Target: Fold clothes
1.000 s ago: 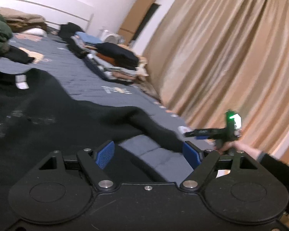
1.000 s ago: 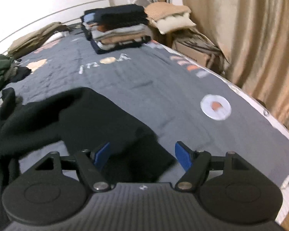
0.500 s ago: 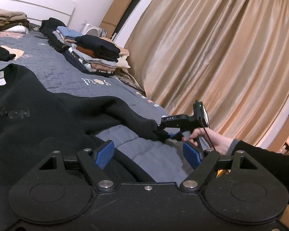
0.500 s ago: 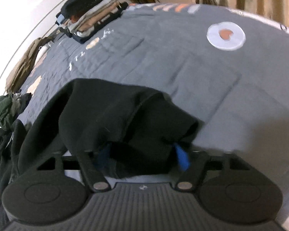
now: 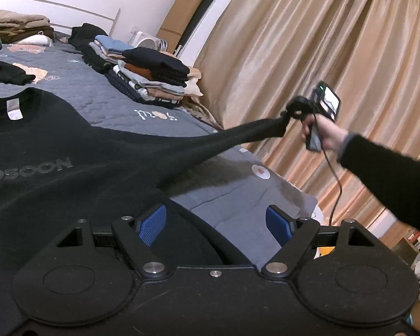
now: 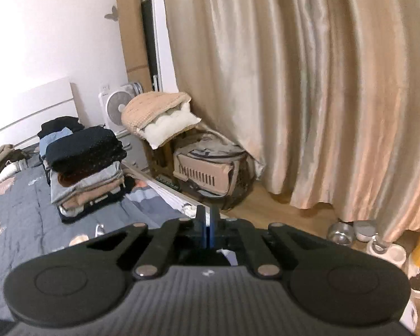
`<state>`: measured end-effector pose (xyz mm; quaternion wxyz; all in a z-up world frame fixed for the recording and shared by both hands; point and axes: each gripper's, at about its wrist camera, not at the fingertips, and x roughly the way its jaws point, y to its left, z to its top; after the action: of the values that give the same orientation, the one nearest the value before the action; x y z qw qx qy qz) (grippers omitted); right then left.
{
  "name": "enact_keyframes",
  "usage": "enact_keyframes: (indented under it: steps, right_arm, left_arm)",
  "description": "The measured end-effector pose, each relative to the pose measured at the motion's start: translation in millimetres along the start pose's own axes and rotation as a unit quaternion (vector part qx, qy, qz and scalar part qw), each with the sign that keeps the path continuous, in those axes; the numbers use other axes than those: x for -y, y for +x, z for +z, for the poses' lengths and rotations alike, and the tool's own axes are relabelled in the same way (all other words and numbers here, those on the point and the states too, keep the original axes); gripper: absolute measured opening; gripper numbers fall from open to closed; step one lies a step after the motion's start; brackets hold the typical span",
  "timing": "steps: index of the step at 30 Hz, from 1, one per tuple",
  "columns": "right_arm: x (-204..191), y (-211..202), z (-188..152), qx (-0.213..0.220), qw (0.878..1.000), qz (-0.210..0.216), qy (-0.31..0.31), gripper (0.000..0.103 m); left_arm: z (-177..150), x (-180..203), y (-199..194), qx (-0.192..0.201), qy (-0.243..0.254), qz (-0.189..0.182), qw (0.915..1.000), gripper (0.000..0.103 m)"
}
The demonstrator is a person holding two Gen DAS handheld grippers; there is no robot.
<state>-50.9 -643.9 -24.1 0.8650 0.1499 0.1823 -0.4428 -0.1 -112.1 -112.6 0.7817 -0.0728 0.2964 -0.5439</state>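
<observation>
While one sweatshirt [image 5: 70, 151] lies flat, two folded stacks [image 5: 151, 81] stand.

Curtain [image 6: 308, 98]: tan, drawn, reaches floor.
Fan [image 6: 115, 109]: white, against wall.
Pillow [image 6: 169, 124]: white, under beige blanket [image 6: 151, 106].
Bowls [image 6: 341, 232]: on floor below curtain.

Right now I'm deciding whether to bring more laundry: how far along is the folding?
Done: a stack of folded clothes sits on the grey quilted bed. In hand: the right gripper is shut on the sleeve of the black sweatshirt, lifted. Left: the sweatshirt lies spread flat, unfolded; the left gripper is open.
</observation>
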Motion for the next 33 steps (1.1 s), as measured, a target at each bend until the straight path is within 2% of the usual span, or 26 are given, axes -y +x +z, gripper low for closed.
enact_keyframes:
  steps: [3, 6, 9, 10, 13, 16, 18, 22, 23, 25, 26, 29, 31, 33]
  right_arm:
    - [-16, 18, -2, 0.010, 0.998, -0.028, -0.050, 0.001]
    - [-8, 35, -10, -0.001, 0.998, -0.049, -0.036, 0.001]
    - [18, 36, -9, 0.047, 0.991, -0.121, -0.008, 0.000]
    - [30, 36, -5, 0.048, 0.991, -0.122, 0.013, 0.000]
    - [58, 37, 5, 0.008, 0.995, -0.072, 0.064, 0.000]
    - [52, 20, -7, -0.038, 0.998, 0.021, 0.041, 0.003]
    - [36, -4, -29, -0.068, 0.993, 0.093, 0.013, 0.004]
    - [7, -67, -88, -0.119, 0.967, 0.224, -0.012, 0.016]
    - [1, -84, -101, -0.134, 0.960, 0.246, -0.013, 0.019]
    - [-14, -119, -126, -0.161, 0.945, 0.282, -0.019, 0.033]
    - [-22, -137, -138, -0.175, 0.937, 0.300, -0.021, 0.035]
    - [-39, -180, -165, -0.197, 0.919, 0.339, -0.052, 0.043]
    - [-44, -199, -182, -0.207, 0.912, 0.351, -0.054, 0.050]
    - [-50, -214, -201, -0.224, 0.906, 0.354, -0.056, 0.052]
  left_arm:
    - [-2, -5, 5, -0.009, -0.003, 0.006, 0.9999, 0.077]
    - [-5, -8, 8, -0.016, -0.004, 0.010, 0.9998, 0.077]
    - [-5, -10, 2, -0.014, 0.002, 0.008, 0.9999, 0.077]
    - [-4, -10, 0, -0.011, 0.003, 0.008, 0.9999, 0.077]
    - [0, -10, -2, -0.004, -0.001, 0.002, 1.0000, 0.077]
    - [1, -11, -3, -0.006, -0.007, 0.001, 1.0000, 0.077]
    - [1, -9, -6, -0.004, -0.002, 0.004, 1.0000, 0.077]
    - [4, -3, -13, 0.005, -0.002, 0.005, 1.0000, 0.077]
    - [4, 0, -16, 0.007, 0.000, 0.005, 1.0000, 0.077]
    - [2, 6, -22, 0.009, 0.007, 0.007, 0.9999, 0.079]
    - [0, 9, -25, 0.009, 0.008, 0.009, 0.9999, 0.079]
    - [-7, 19, -35, 0.010, 0.009, 0.013, 0.9998, 0.079]
    - [-11, 27, -44, 0.013, 0.008, 0.012, 0.9998, 0.079]
    - [-16, 33, -55, 0.020, 0.003, 0.012, 0.9997, 0.079]
